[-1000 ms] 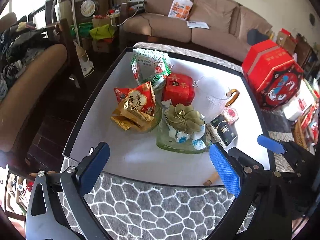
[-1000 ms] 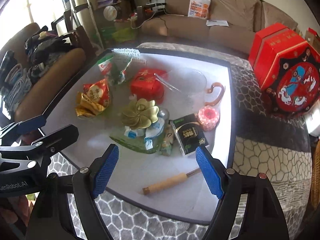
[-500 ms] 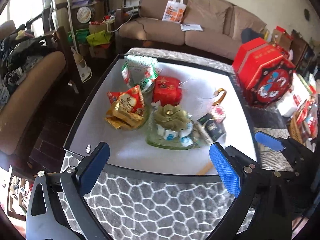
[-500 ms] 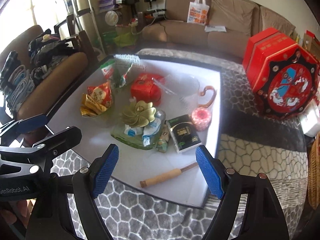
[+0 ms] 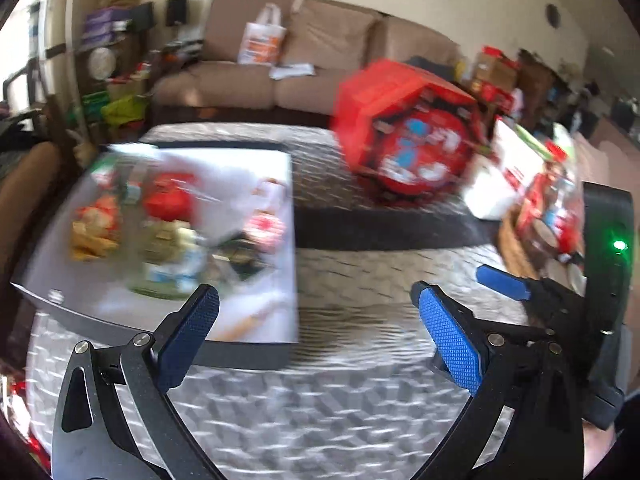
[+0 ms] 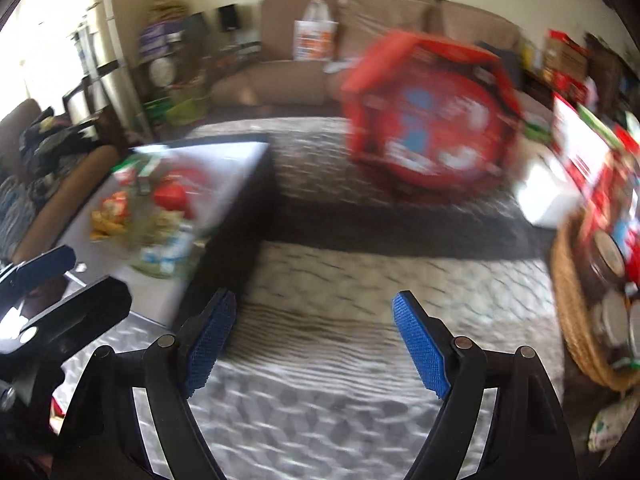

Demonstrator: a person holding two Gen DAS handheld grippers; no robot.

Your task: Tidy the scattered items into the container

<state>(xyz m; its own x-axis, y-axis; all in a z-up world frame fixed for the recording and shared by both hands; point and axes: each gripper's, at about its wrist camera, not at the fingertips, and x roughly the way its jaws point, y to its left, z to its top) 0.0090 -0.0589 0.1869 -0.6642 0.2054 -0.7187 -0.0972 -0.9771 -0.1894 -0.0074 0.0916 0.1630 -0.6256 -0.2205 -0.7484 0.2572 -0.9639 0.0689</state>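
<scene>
Left gripper [image 5: 316,322] and right gripper [image 6: 314,330]: fingers spread, empty, above rug [image 6: 340,400]. Blurred snacks [image 5: 168,224] on surface [image 5: 256,172]; count unclear.

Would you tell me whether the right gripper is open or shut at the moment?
Open: the right gripper shows a wide gap between its blue pads, nothing held.

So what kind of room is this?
Most likely a home living room: a brown sofa stands along the back wall, a low coffee table holds snacks, and a patterned grey rug covers the floor.
</scene>
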